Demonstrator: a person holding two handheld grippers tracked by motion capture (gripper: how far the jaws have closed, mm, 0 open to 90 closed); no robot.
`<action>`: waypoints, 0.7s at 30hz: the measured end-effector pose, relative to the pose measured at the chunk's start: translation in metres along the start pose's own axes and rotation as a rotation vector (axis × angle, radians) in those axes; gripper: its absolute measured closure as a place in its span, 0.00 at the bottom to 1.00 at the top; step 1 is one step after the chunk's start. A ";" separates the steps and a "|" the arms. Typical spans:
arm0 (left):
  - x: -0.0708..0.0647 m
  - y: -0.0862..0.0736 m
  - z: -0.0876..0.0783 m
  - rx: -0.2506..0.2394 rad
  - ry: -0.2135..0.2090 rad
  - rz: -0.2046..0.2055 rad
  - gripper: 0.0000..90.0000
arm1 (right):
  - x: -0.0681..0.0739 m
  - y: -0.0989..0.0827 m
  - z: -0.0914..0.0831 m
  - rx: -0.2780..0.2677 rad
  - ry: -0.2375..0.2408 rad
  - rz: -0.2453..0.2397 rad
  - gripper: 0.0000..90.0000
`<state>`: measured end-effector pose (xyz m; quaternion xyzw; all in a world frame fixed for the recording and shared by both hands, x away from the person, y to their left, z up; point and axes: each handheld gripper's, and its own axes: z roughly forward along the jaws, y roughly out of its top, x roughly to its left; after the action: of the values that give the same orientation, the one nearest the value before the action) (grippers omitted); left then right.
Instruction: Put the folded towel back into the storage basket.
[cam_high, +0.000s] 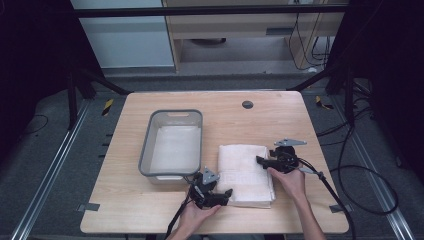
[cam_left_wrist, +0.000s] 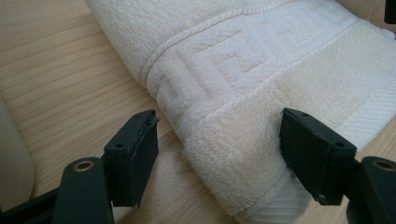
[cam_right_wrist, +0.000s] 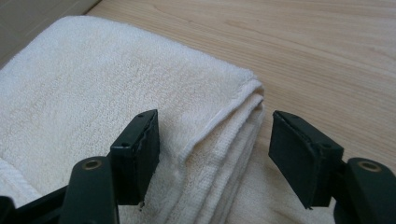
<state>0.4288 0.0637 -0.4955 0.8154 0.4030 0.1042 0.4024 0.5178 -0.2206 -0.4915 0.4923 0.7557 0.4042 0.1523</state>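
Left gripper (cam_high: 226, 193): held low in the left hand (cam_high: 196, 214), jaws spread wide.
Right gripper (cam_high: 259, 160): held in the right hand (cam_high: 290, 181), jaws apart, pointing left.

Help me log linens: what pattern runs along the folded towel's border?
A raised Greek-key band on the white towel, clearest in the left gripper view.

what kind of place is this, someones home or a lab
Probably a lab or recording rig, not a home: a bare wooden table fenced by a black metal frame, cables trailing over grey floor, cabled tongs working a folded towel.
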 end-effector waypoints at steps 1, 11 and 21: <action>0.000 0.000 0.000 0.000 0.000 0.000 0.31 | 0.000 0.000 0.000 0.000 0.001 0.001 0.37; 0.002 0.000 0.005 0.025 -0.020 -0.031 0.32 | -0.001 -0.003 0.006 0.018 0.014 0.035 0.38; 0.001 0.000 0.006 0.034 -0.043 -0.029 0.38 | -0.003 -0.004 0.009 0.032 0.046 0.079 0.40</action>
<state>0.4328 0.0609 -0.4996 0.8184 0.4076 0.0739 0.3983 0.5223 -0.2200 -0.5005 0.5148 0.7452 0.4090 0.1108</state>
